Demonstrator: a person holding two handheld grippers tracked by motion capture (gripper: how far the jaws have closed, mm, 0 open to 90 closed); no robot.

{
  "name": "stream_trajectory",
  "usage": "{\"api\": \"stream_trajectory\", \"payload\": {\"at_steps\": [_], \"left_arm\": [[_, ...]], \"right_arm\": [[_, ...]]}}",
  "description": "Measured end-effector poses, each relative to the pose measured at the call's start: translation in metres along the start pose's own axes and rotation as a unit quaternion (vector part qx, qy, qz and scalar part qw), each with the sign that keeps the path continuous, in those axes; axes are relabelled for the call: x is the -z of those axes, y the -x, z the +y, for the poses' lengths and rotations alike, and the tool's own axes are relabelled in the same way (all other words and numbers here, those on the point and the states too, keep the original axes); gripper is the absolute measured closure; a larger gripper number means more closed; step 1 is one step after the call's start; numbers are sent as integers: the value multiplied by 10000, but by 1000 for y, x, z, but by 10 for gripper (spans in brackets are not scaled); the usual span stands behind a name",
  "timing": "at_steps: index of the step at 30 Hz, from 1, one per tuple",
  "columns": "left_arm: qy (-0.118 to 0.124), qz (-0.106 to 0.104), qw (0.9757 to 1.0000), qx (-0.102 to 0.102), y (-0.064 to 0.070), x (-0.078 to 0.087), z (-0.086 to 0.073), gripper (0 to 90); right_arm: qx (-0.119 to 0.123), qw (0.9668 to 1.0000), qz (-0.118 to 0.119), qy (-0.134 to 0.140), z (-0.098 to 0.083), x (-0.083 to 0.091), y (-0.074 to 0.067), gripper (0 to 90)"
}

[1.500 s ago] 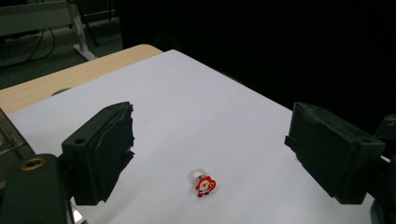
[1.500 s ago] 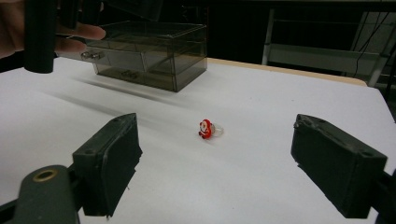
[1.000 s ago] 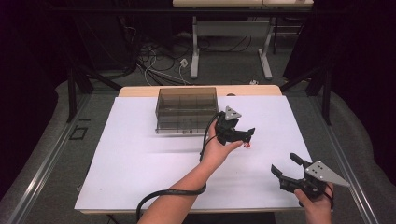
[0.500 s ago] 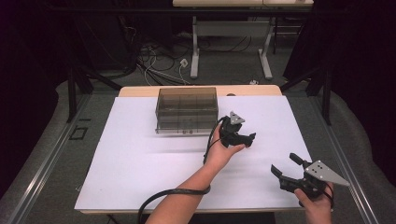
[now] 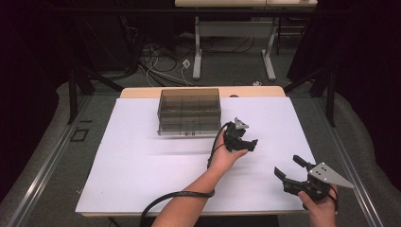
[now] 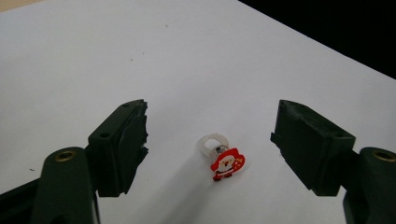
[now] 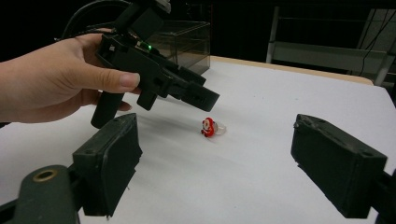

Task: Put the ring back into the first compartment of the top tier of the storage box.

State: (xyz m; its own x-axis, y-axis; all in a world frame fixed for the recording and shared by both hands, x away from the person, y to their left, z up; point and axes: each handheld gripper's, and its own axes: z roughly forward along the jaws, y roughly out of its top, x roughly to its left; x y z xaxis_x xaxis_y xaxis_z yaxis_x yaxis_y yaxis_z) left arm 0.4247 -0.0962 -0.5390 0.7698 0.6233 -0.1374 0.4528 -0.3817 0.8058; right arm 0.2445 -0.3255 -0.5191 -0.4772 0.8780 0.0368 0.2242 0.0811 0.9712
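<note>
A small clear ring topped with a red Santa figure point(image 6: 224, 161) lies on the white table point(image 5: 142, 161). My left gripper point(image 6: 212, 117) hangs just above it, tilted down. Its jaws have just been closing, with the ring between them, and the pads stand apart from the ring on both sides. In the right gripper view the ring point(image 7: 212, 127) lies just past the left gripper point(image 7: 205, 100), which a hand holds. My right gripper point(image 5: 288, 166) hovers open near the table's front right corner, facing the ring, with nothing between its jaws.
A smoky see-through drawer box point(image 5: 190, 111) stands at the back middle of the table, just left of and behind the left hand. Black cable trails from the left gripper along the forearm point(image 5: 189, 203). Table legs and cables lie on the floor beyond.
The left gripper has sunk toward the table and come a little nearer to the front. The right gripper has stayed where it was.
</note>
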Motion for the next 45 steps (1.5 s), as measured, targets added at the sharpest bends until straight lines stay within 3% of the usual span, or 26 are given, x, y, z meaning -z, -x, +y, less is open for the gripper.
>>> {"api": "stream_trajectory", "payload": {"at_steps": [4,13,21,23,27,40,42,45], "left_arm": [[-79,-54,9999,131,0,-3,-3,309],[-279,-186,9993,182,2,-9,-10,388],[-415,-179,9988,182,8,-14,-11,437],[-445,-207,9984,266,9,-16,-12,444],[-497,-187,9983,256,10,-17,-11,472],[-616,-127,9968,492,12,-22,-13,550],[-717,-93,9967,358,11,-21,-12,564],[-674,-67,9969,398,12,-22,-12,577]], "right_arm": [[4,10000,2,7,0,0,1,149],[-9,10000,22,-4,0,0,0,149],[-2,10000,42,-9,0,0,0,149],[1,10000,45,-7,0,0,0,149],[1,10000,47,-4,0,0,0,149],[-1,10000,72,-8,0,0,0,149],[-12,10000,88,1,0,0,0,149],[1,10000,85,3,0,0,0,149]]}}
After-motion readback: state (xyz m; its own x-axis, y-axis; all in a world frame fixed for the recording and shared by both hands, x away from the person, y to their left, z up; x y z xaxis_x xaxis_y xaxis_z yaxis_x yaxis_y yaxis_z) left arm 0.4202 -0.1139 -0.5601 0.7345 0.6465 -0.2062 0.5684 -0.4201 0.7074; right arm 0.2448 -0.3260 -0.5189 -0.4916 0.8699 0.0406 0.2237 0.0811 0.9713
